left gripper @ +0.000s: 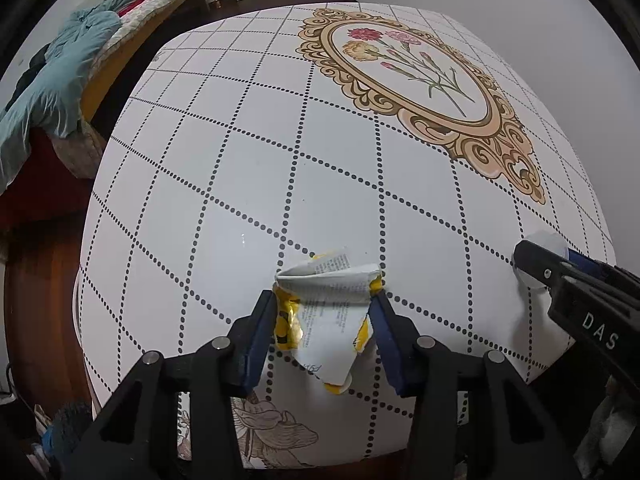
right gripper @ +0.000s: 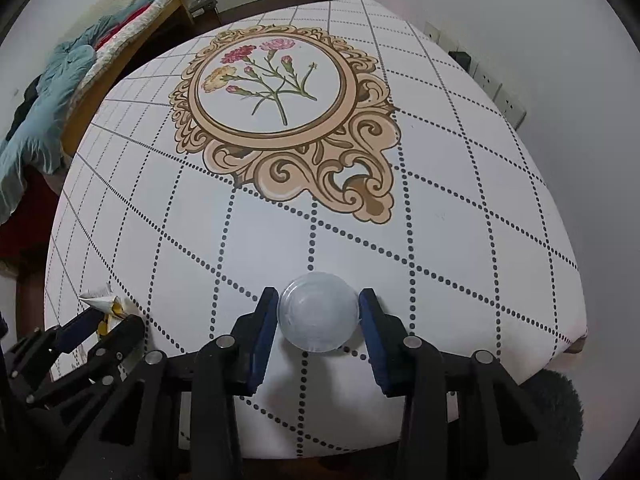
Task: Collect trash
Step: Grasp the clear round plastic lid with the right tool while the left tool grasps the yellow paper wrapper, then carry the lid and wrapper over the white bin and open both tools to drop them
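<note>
A crumpled white and yellow wrapper with printed text sits between the fingers of my left gripper, which is shut on it just above the tablecloth. The wrapper also shows at the left of the right wrist view. A round clear plastic lid sits between the blue pads of my right gripper, which is shut on it near the table's front edge. In the left wrist view the right gripper enters from the right with the lid partly hidden behind it.
The table is covered by a white cloth with dotted grid lines and a framed flower print. A bed with blue and red bedding stands at the left. Wall sockets are at the right.
</note>
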A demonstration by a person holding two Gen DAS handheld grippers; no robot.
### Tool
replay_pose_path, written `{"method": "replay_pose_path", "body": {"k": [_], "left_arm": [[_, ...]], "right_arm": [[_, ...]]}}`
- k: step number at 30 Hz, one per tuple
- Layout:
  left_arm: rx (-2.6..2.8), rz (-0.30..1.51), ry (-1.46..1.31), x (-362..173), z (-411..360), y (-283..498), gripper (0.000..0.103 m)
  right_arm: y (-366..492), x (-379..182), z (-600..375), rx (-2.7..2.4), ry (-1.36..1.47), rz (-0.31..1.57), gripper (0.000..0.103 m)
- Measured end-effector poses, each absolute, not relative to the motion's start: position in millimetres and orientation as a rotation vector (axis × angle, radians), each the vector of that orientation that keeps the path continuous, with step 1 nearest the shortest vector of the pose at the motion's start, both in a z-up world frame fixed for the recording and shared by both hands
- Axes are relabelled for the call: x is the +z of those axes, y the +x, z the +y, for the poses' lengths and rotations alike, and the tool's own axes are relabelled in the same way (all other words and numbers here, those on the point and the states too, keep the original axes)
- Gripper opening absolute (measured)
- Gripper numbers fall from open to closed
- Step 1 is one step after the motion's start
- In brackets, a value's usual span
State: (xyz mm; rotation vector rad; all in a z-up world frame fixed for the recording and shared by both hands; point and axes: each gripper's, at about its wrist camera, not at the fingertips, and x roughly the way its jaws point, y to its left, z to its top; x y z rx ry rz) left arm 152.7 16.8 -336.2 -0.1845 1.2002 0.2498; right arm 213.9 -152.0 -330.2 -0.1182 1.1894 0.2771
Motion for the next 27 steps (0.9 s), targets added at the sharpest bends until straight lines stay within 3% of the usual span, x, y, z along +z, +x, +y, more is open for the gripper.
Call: {"method": "replay_pose_path", "body": {"k": [8,15,22,27], "left_arm": [[0.278,1.164,-0.196,-316.7,31.7,149.0,0.044],[0.325,1.066,-0.197,-245.5,66.9,130.3,0.044],[0.427,0.963,-0.235,-171.7,144.6,101.1,0.044],[0.517,0.930,-0.314,-148.0,221.0,69.8,0.044]], "right_arm": [[210.5,-320.9,-148.1,0.295,-0.121,1.163,0.043],[200.2,-273.8,-112.8,0.389,-0.112,1.105,0.043],[181.4,-205.0,-22.0,0.598,-0.103,1.050,0.043],[163.8,-180.1,65.3,0.781,-0.099,1.062,0.043]]}}
